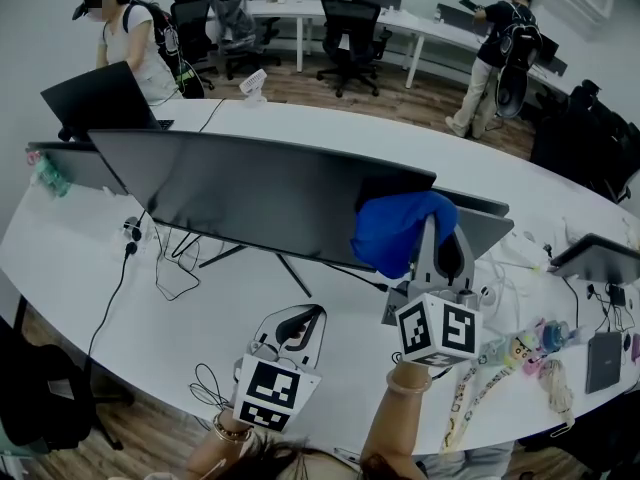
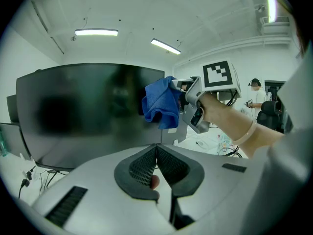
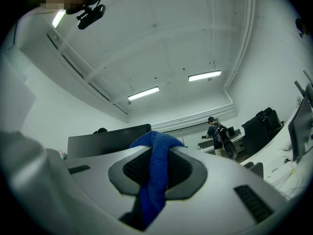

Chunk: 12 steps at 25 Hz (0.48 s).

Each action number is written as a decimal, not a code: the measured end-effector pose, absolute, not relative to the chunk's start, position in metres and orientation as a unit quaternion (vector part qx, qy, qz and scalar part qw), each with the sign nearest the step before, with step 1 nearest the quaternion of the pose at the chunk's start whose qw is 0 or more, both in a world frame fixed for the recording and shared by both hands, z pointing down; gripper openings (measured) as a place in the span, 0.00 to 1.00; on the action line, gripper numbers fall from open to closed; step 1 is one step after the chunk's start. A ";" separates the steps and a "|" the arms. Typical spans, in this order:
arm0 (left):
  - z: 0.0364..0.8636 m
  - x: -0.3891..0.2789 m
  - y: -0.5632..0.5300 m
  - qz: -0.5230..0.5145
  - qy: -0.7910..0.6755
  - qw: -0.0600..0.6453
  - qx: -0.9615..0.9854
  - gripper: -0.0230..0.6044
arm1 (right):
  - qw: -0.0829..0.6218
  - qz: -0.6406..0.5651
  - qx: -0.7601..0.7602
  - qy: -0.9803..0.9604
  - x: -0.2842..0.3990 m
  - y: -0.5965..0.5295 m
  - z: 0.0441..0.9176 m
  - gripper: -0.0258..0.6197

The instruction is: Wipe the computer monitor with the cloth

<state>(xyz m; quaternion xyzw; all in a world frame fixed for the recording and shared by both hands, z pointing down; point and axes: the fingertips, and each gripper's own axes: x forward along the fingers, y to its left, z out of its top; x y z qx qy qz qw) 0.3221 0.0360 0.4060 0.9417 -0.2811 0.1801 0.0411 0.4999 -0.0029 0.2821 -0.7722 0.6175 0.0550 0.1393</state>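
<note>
The left gripper is held low at the near edge of the white table. Its fingers are pressed together with nothing between them. To its right, the right gripper is raised, its fingers clamped on a blue cloth. The cloth bunches above the fingertips at the right end of the monitor, overlapping its upper corner; contact cannot be confirmed.

Coloured lanyards lie on the table at the near right. The monitor is wide and dark, and black cables loop on the table below its left half. An open laptop stands at the far left.

Beyond the curved table there is a wooden floor, black office chairs and a second white table. Two people stand there, well apart. The ceiling is white with strip lights.
</note>
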 end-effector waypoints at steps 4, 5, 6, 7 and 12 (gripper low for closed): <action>0.409 0.323 0.036 0.182 -0.281 0.039 0.941 0.05 | 0.140 0.049 -0.770 0.620 0.501 -0.003 0.288 0.14; 0.410 0.324 0.036 0.183 -0.280 0.039 0.942 0.05 | 0.140 0.048 -0.770 0.621 0.501 -0.003 0.290 0.14; 0.410 0.324 0.036 0.183 -0.279 0.039 0.942 0.05 | 0.139 0.047 -0.770 0.621 0.500 -0.004 0.291 0.14; 0.411 0.324 0.037 0.183 -0.277 0.039 0.942 0.05 | 0.138 0.046 -0.770 0.621 0.500 -0.004 0.293 0.14; 0.411 0.326 0.038 0.184 -0.273 0.039 0.944 0.05 | 0.137 0.037 -0.771 0.621 0.500 -0.005 0.302 0.14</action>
